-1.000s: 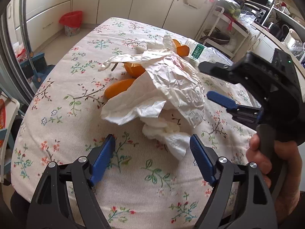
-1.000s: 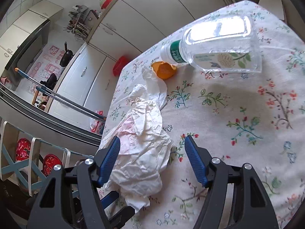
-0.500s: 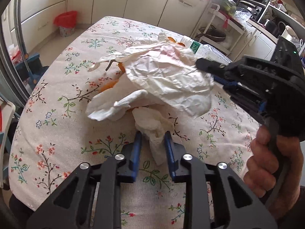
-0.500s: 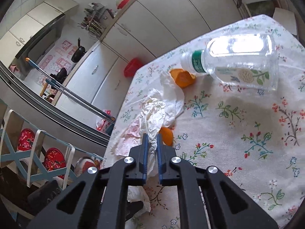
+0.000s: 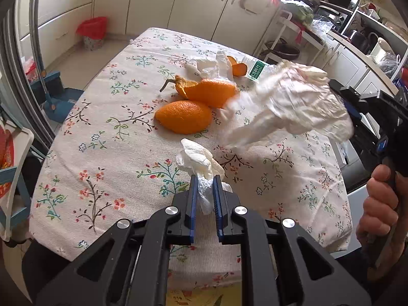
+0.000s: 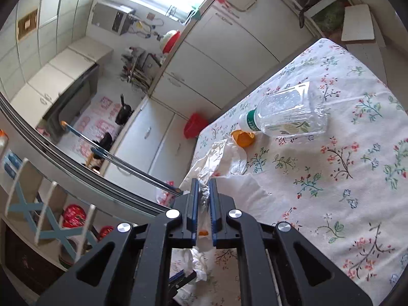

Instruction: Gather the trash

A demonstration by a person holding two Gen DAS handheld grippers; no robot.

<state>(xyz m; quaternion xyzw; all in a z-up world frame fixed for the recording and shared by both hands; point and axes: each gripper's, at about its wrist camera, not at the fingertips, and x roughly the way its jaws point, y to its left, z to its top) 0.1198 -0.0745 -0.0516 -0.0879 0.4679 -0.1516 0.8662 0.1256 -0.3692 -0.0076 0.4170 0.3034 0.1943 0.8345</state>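
Table (image 5: 84,137): floral cloth under both my claws | Bottle (image 6: 288,112): clear plastic, on its side ahead of right claw | Right claw (image 6: 203,182): clenched on big crumpled paper (image 5: 301,102), lifted off cloth | Orange peels (image 5: 183,116): beyond left claw | Left claw (image 5: 204,178): jaws closing on small white tissue (image 5: 197,159)

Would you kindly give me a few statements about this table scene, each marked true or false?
1. The left gripper is shut on a tissue. True.
2. The right gripper is open and holds nothing. False: it is shut on crumpled paper.
3. The bottle stands upright. False: it lies on its side.
4. Orange peels lie on the tablecloth. True.
5. The red bin sits on the table. False: it stands on the floor.
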